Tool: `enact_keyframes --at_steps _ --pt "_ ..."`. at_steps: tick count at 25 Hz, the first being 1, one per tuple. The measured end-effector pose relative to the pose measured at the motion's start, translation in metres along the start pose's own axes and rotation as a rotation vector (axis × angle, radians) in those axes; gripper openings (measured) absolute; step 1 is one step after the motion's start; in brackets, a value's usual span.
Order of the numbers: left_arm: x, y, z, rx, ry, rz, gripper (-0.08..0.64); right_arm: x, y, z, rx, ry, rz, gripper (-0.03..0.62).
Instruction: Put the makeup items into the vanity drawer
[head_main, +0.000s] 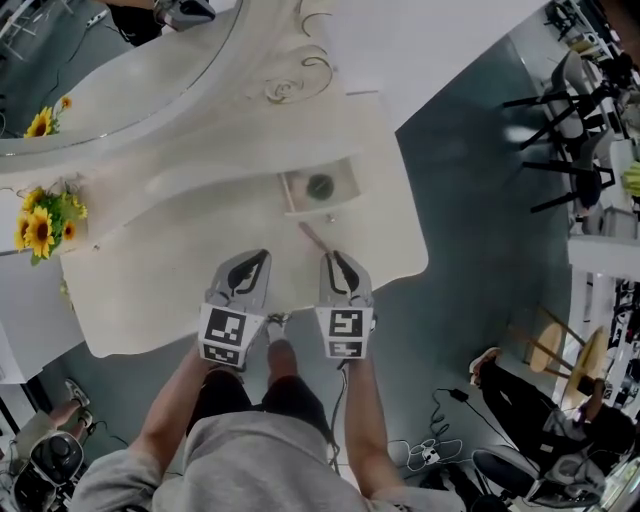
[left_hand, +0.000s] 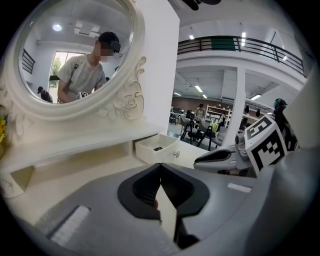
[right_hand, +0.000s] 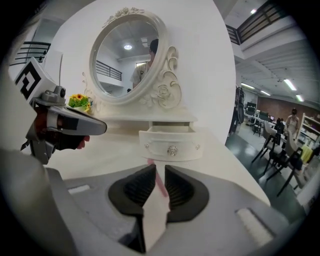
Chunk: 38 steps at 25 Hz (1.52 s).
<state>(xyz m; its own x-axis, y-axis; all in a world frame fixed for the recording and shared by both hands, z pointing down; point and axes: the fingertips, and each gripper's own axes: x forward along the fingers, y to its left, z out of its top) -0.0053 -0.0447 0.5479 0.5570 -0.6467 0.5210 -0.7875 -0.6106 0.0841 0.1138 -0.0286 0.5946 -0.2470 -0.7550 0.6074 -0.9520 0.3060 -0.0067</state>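
Our left gripper (left_hand: 160, 169) is closed; our right gripper (right_hand: 159, 172) stands narrowly parted round a pink stick (right_hand: 161, 186). Just beyond both, the white vanity top (right_hand: 112, 150) bears an open drawer (right_hand: 171, 145).

- Cream counter (head_main: 150, 270) with a curved front edge.
- A thin pink stick (head_main: 314, 238) lies just before the open drawer (head_main: 345, 185).
- Sunflowers (head_main: 45, 222) stand at the left end.
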Motion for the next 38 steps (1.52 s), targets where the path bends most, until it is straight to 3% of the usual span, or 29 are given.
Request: enact_keyframes --at_steps 5,8,19,25,38 --pt "0.000 0.004 -0.003 -0.008 0.007 0.007 0.011 0.019 0.006 -0.012 -0.044 0.048 0.063 0.210" --pt "0.001 0.006 -0.005 -0.016 0.010 0.011 0.011 0.026 0.003 -0.018 -0.079 0.086 0.058 0.213" --pt "0.003 0.014 -0.007 -0.031 0.018 0.028 0.011 0.042 0.007 -0.018 -0.134 0.161 0.103 0.210" --pt "0.004 0.015 -0.009 -0.039 0.019 0.031 0.011 0.044 0.012 -0.027 -0.171 0.211 0.125 0.055" --pt "0.000 0.013 0.005 -0.027 -0.010 0.042 0.011 0.021 0.014 -0.021 -0.136 0.171 0.138 0.051"
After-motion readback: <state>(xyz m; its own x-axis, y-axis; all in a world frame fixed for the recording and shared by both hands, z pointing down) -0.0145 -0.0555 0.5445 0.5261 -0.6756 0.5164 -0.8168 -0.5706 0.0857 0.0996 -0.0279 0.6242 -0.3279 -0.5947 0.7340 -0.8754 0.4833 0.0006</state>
